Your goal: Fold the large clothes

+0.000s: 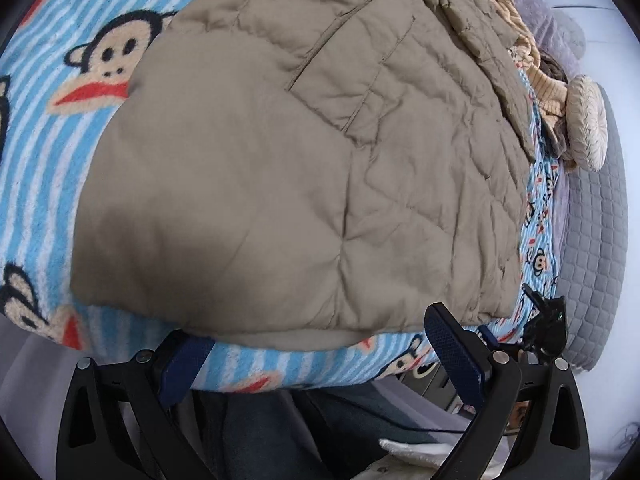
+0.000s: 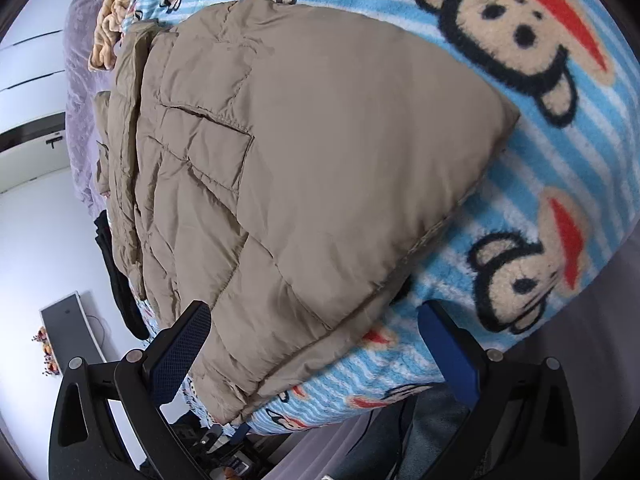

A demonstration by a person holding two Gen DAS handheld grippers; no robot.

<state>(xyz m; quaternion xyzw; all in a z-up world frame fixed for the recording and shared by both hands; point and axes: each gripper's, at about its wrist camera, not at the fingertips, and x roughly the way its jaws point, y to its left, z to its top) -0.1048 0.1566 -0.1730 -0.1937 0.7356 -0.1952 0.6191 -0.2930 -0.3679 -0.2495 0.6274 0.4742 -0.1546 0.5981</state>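
A tan quilted puffer jacket [image 1: 304,152] lies spread on a blue striped monkey-print blanket [image 1: 48,128], its hem toward me. My left gripper [image 1: 316,344] is open at the hem's near edge, jaws wide apart, holding nothing. In the right wrist view the same jacket [image 2: 300,168] fills the middle, on the blanket [image 2: 560,168]. My right gripper [image 2: 316,332] is open too, its jaws straddling the jacket's lower corner without closing on it. The right gripper also shows small at the far right of the left wrist view [image 1: 546,326].
A round woven cushion [image 1: 586,120] and beige clothes [image 1: 536,76] lie at the far end beside a grey quilted bed cover [image 1: 596,240]. Dark clothing [image 2: 120,276] hangs off the left side. The blanket's near edge [image 1: 288,372] drops off just ahead of the grippers.
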